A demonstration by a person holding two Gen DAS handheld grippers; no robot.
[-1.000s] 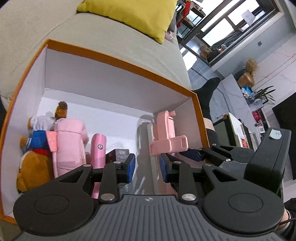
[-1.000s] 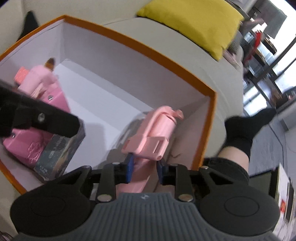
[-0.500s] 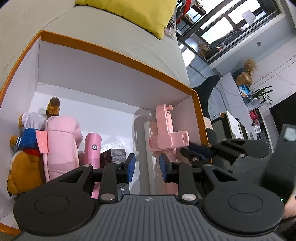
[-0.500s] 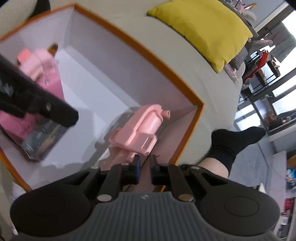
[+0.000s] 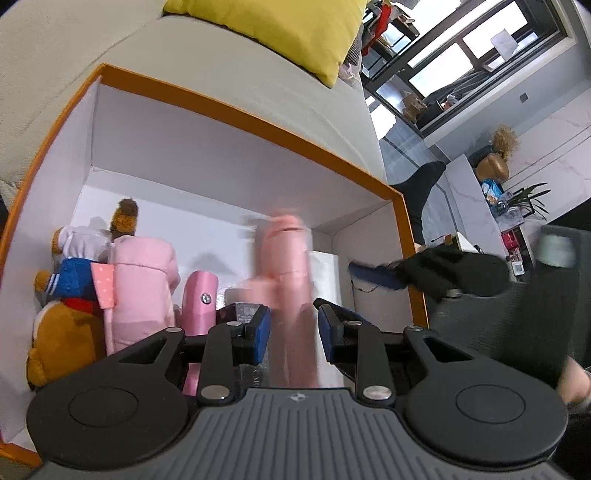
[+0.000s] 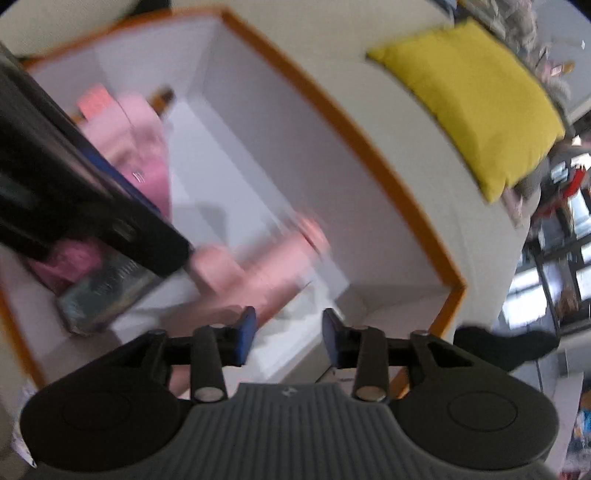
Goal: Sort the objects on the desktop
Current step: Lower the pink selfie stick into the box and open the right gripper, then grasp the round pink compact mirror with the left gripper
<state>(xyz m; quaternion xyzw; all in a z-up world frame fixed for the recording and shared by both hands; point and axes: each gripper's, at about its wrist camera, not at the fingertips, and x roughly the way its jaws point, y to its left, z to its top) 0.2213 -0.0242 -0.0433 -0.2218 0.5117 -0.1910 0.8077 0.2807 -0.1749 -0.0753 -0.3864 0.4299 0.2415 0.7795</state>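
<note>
An orange-rimmed white box (image 5: 236, 110) stands on a sofa. Inside it a pink plastic tool (image 5: 288, 266), blurred with motion, stands near the middle against a white carton (image 5: 325, 273). My left gripper (image 5: 291, 325) hovers over the box's near side, open, with the tool showing behind its gap but not touched. In the right wrist view the same tool (image 6: 258, 269) lies ahead and left of my right gripper (image 6: 288, 328), whose jaws are opening with nothing between them. The right gripper's fingers (image 5: 373, 276) show blurred at the box's right wall.
A plush bear (image 5: 62, 332), a pink pouch (image 5: 142, 288), a pink cylinder (image 5: 199, 302) and a dark box (image 5: 243, 312) fill the box's left side. A yellow cushion (image 5: 280, 26) lies on the sofa behind. A person's foot in a black sock (image 5: 421, 188) is at the right.
The right gripper let go of the pink tool and rolled away to the right. The tool shifted from the right wall toward the box's middle. The left gripper stayed put.
</note>
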